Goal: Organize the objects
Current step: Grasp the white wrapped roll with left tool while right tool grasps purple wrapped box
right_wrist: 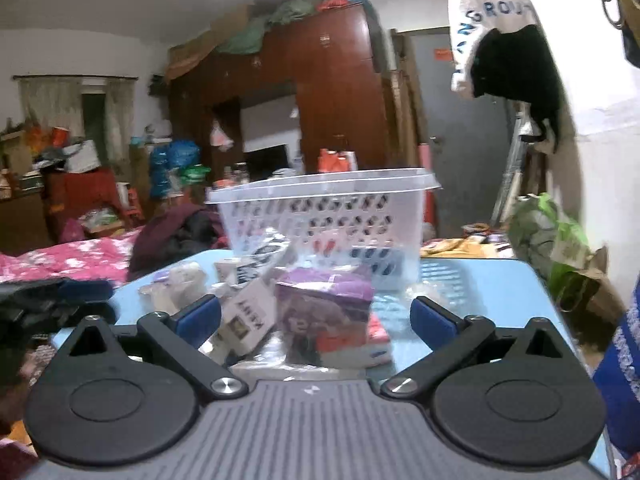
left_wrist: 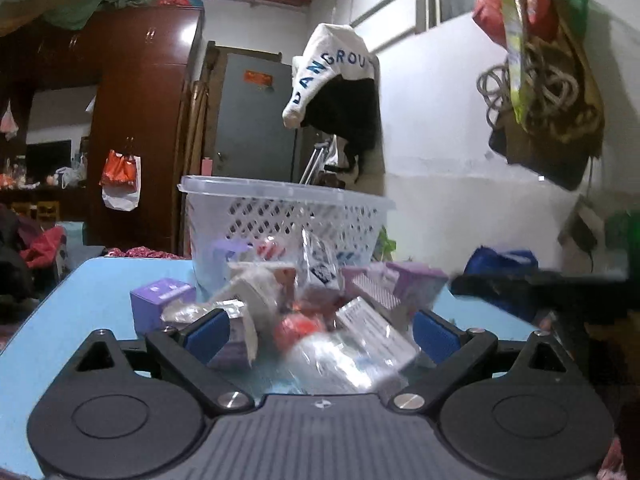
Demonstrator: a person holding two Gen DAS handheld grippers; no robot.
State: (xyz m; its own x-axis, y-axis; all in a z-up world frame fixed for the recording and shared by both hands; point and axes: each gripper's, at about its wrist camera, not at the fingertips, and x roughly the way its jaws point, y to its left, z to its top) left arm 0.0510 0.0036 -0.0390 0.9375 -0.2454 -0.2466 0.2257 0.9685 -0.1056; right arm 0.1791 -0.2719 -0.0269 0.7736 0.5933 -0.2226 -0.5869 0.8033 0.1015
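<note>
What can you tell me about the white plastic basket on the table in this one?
The basket is translucent white plastic with a broad rolled rim and walls pierced by rows of small holes. It stands upright at the far side of the light blue table, behind a heap of small boxes and packets that crowd its near wall. A few items show dimly through the walls. Neither gripper touches it.

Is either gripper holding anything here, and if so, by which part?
Nothing is held. The left gripper and right gripper are both open, fingers spread wide either side of the pile of small boxes before the basket.
</note>
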